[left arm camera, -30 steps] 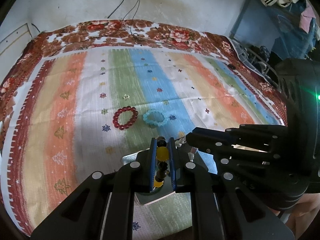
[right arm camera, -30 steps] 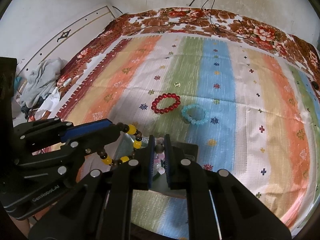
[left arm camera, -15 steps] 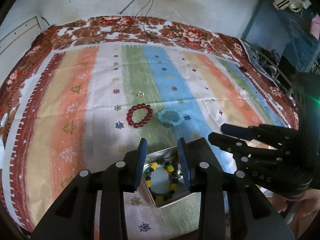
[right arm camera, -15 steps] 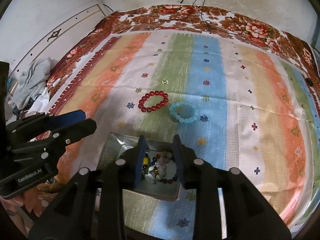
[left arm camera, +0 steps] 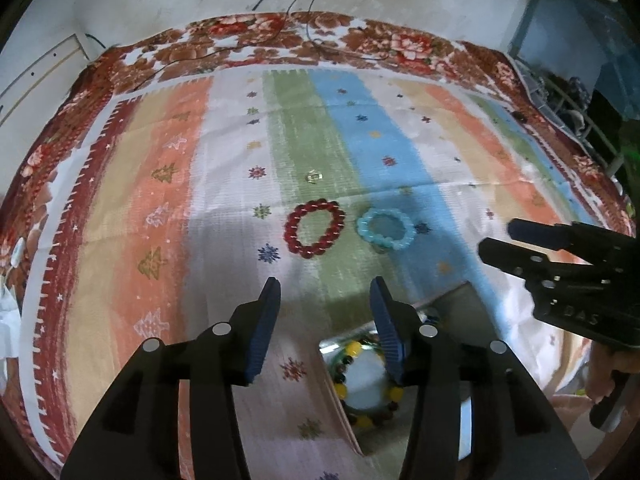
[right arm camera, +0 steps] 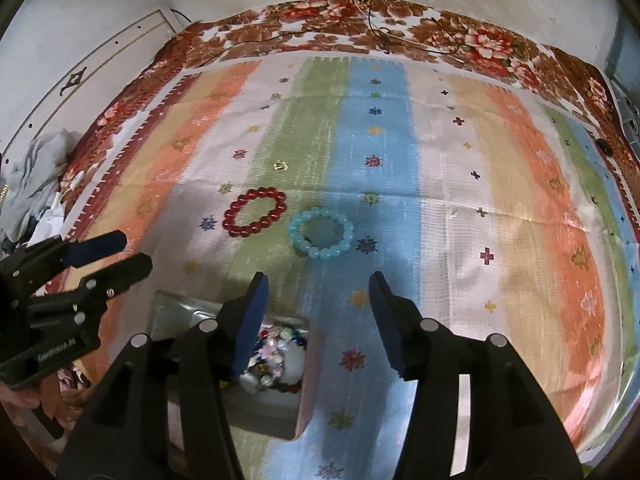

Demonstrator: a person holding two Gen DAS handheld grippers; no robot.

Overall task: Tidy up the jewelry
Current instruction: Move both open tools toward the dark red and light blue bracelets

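Both grippers are empty, with the fingers spread wide: the left gripper (left arm camera: 325,294) hovers near the metal tin (right arm camera: 276,420), the right gripper (right arm camera: 316,288) beside it. In the tin lie a yellow-and-dark bead bracelet (left arm camera: 362,384) and a mixed bead bracelet (right arm camera: 276,350). On the striped cloth (right arm camera: 500,200), at 12 o'clock from the fingers, rest the red bracelet (left arm camera: 315,228) and the light blue bracelet (right arm camera: 321,238), near each other, apart. A good next step, I think, is to lower one finger inside the ring and one outside, then close gently, so the beads do not roll.
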